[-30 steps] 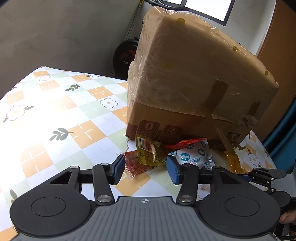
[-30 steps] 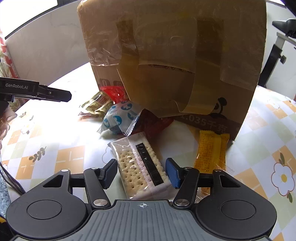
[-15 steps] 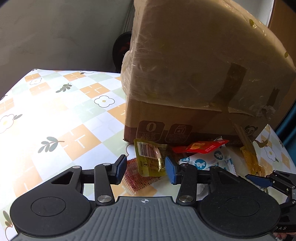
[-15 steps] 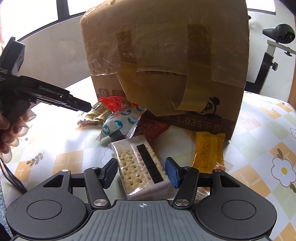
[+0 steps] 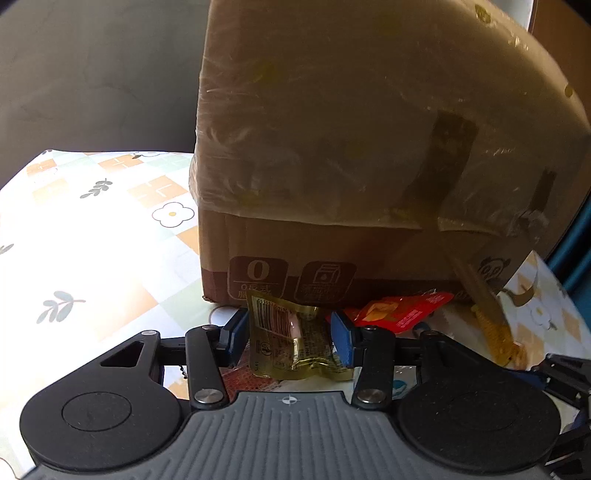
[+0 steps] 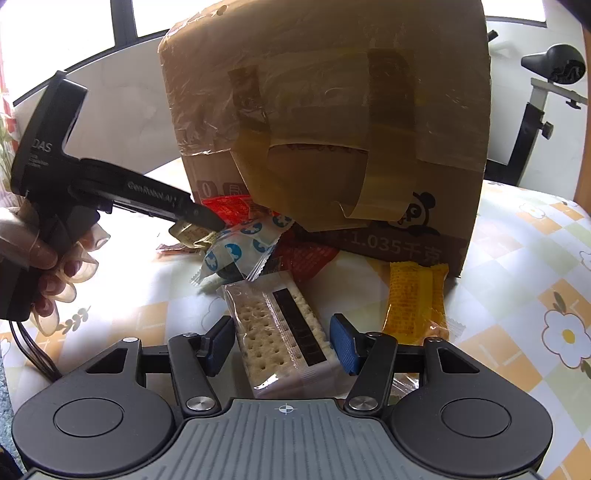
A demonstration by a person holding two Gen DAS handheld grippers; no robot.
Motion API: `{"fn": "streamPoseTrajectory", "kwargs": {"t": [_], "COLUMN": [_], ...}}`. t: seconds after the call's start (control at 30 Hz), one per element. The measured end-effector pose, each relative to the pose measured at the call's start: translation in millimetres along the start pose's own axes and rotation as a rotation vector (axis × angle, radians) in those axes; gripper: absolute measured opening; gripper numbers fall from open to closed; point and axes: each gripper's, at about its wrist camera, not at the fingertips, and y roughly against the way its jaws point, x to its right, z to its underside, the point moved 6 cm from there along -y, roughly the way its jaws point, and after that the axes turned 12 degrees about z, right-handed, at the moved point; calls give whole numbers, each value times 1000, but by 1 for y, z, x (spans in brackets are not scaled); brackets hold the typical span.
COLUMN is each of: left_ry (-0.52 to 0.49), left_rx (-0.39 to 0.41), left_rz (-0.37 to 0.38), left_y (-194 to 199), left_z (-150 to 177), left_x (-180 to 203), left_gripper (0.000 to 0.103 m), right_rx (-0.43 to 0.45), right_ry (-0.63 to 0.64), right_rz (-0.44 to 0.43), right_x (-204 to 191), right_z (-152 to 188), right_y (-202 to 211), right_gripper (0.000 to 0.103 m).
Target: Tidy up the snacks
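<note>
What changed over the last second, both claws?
Left claw advanced toward the cardboard box and now straddles the gold sachet, open, not gripping. Right claw stayed open around the cracker pack. Snacks and box unmoved.

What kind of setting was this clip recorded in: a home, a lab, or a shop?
Most likely a home room. A table under a flower-patterned cloth carries loose snack packets beside a taped cardboard box. An exercise bike stands behind the table, and windows show on the far wall.
</note>
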Motion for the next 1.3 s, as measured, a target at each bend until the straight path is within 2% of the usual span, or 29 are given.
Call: {"fn": "streamPoseTrajectory", "kwargs": {"t": [0.13,0.33,0.37,0.4,0.43,0.47,0.67,0.8,0.9,1.03,1.13,1.23,1.3], "left_ry": [18,17,7,-5,-15,-19,-39,-72,-47,-7,-10,-22,-30], "left_rx": [6,-21,-20,-22,-26,-25,31,59,67,30,-19,-45,-22], "left_rz": [29,24,20,4,-16,-16,3,-21,-51,-80,-86,-103,-99], "left_y": [5,2,2,2,2,3,25,43,58,63,64,65,66], "left_z": [1,13,14,14,14,14,10,11,16,32,45,50,48], "left_x": [0,-6,-7,-9,-11,-14,-12,-2,-8,-22,-24,-24,-25], "left_gripper": [50,47,39,22,12,7,3,3,3,4,9,25,45], "right_rx": [0,0,0,0,0,0,-1,0,0,0,0,0,0], "right_ry": [-5,-8,-8,-8,-9,-10,-7,-8,-8,-8,-8,-7,-8], "right_rz": [-2,-3,-3,-3,-2,-2,-1,-1,-1,-1,-1,-1,-1], "right_x": [0,0,0,0,0,0,0,0,0,0,0,0,0], "right_z": [0,0,0,0,0,0,0,0,0,0,0,0,0], "right_y": [-1,-2,-2,-2,-2,-1,-2,-2,-2,-2,-2,-2,-2], "right_gripper": [53,53,53,53,52,52,52,52,52,52,52,52,52]}}
